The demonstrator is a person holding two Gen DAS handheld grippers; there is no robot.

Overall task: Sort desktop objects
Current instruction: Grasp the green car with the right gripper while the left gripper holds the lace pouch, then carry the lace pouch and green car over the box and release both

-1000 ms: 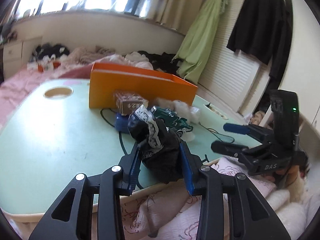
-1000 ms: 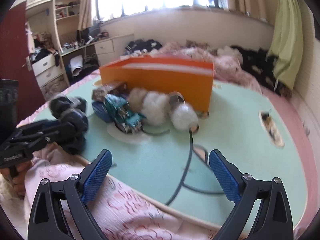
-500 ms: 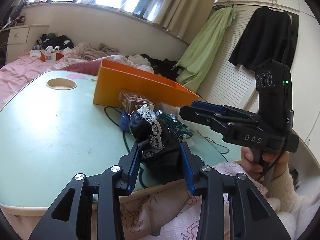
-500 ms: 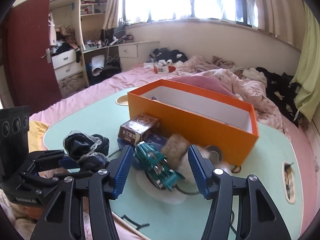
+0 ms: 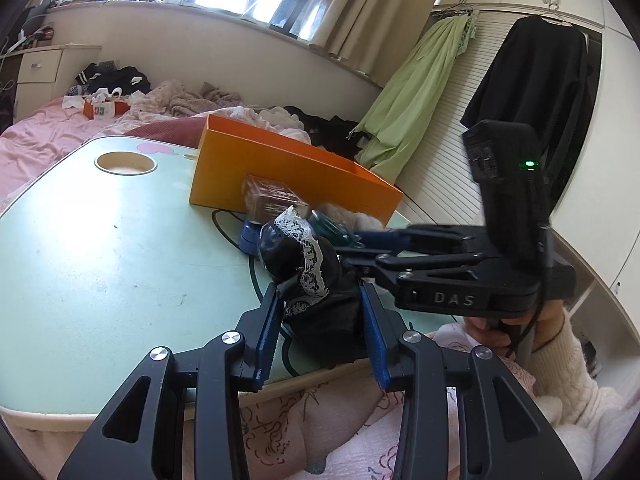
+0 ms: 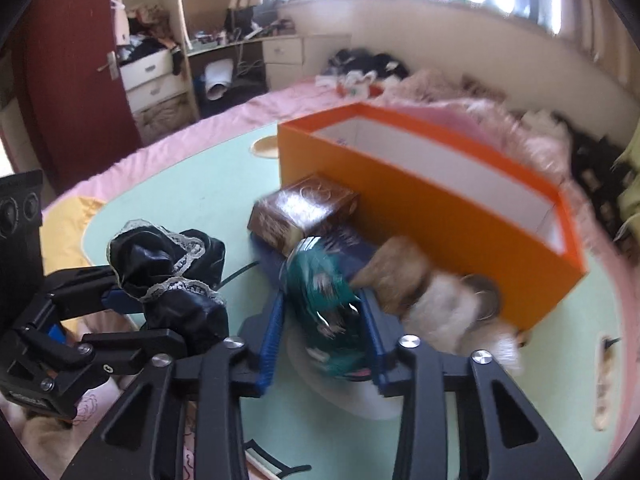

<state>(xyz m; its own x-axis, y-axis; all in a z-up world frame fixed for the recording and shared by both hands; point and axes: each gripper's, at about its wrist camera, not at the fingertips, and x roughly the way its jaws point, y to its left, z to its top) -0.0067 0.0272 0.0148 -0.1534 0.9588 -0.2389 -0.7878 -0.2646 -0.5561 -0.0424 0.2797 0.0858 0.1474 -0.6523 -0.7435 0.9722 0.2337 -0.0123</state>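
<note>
My left gripper (image 5: 320, 320) is shut on a black cloth bundle with white lace trim (image 5: 316, 276), held just over the near edge of the pale green table (image 5: 120, 248). The right wrist view shows the same bundle (image 6: 168, 264) at the left. My right gripper (image 6: 322, 320) points down at a teal toy car (image 6: 324, 300). Its jaws are closing, and the blue pads (image 6: 274, 328) lie against both sides of the car. In the left wrist view the right gripper (image 5: 360, 244) reaches in from the right toward the car (image 5: 330, 224). The picture of the car is blurred.
An open orange box (image 6: 440, 216) stands behind the car, with a brown carton (image 6: 304, 208) against its front wall. A fluffy beige and white thing (image 6: 432, 296) lies to the right. A black cable (image 5: 224, 232) runs across the table. A round hole (image 5: 125, 163) is at the far left.
My right gripper has swung from the table's open right side over to the teal toy car, and its jaws have narrowed around it. The left gripper has kept the black cloth in place.
</note>
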